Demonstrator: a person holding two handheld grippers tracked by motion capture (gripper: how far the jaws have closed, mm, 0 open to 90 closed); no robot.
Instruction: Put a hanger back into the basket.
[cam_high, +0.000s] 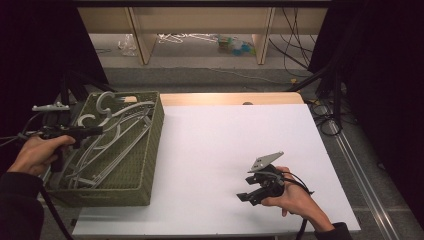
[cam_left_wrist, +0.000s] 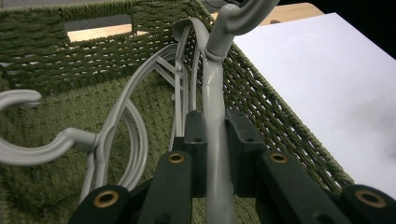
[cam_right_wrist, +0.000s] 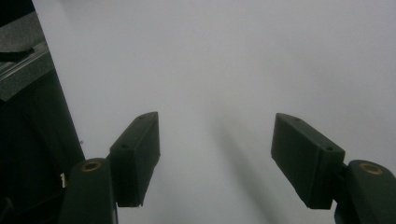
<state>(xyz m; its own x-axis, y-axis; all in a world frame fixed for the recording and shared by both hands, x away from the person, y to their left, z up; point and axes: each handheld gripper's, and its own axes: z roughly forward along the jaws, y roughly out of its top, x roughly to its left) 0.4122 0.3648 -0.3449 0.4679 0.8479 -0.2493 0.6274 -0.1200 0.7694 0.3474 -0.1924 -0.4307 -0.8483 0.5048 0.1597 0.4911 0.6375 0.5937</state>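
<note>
A green woven basket (cam_high: 150, 145) stands at the table's left side and holds several grey plastic hangers (cam_high: 117, 137). My left gripper (cam_high: 95, 131) reaches over the basket's left rim. In the left gripper view it (cam_left_wrist: 215, 123) is shut on the stem of one grey hanger (cam_left_wrist: 211, 88), just below the hook, which rises toward the basket's far wall (cam_left_wrist: 93, 60). My right gripper (cam_high: 248, 196) rests low over the white table top (cam_high: 225, 135) at the front right. Its jaws (cam_right_wrist: 215, 154) stand wide open with nothing between them.
Another hanger's hook (cam_left_wrist: 28, 149) lies at the left inside the basket. A strip of wooden table edge (cam_high: 230, 98) runs behind the white sheet. Beyond the table are shelf legs, cables (cam_high: 295, 50) and clutter on the floor. Dark curtains hang on both sides.
</note>
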